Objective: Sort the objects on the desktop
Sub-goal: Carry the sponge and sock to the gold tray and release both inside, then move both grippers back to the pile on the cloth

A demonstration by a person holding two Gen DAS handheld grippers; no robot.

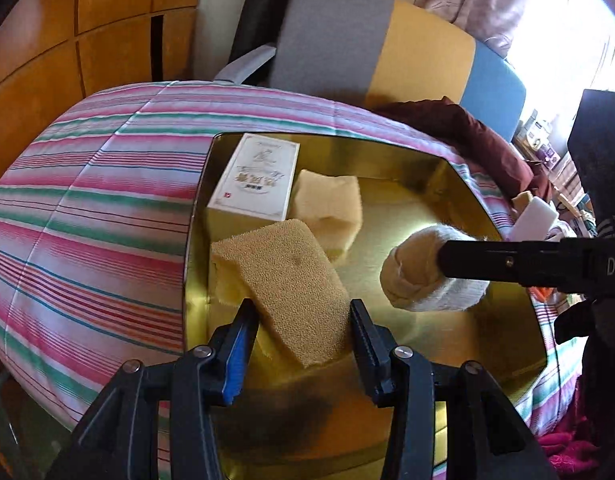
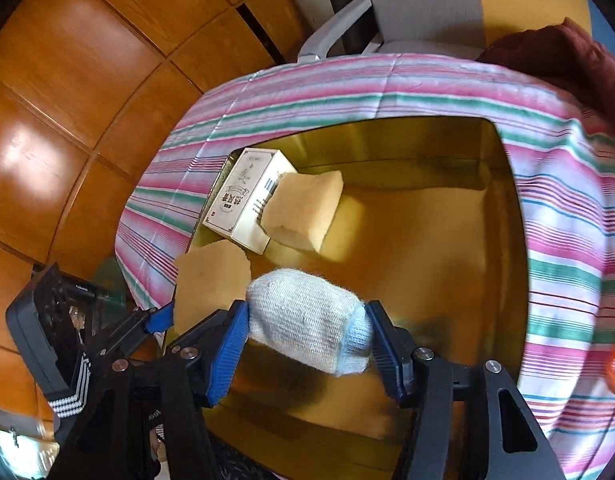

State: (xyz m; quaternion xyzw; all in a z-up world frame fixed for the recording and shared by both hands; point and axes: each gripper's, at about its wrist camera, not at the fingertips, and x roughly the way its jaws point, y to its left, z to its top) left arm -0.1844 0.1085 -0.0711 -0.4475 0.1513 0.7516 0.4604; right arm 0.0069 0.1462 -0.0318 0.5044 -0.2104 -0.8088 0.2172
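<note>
A gold metal tray lies on a striped cloth. In it are a white printed box and a pale yellow sponge block. My left gripper is shut on a tan porous sponge, held tilted over the tray's near left part. My right gripper is shut on a rolled white and light-blue knitted sock, also above the tray. From the left wrist view the sock hangs at the right, pinched by a black finger. The box and sponge block lie beyond the sock.
The pink, green and white striped cloth covers the table around the tray. A grey, yellow and blue chair stands behind, with a maroon cloth at the table's far right. A white foam block sits right of the tray. Orange wooden floor shows below.
</note>
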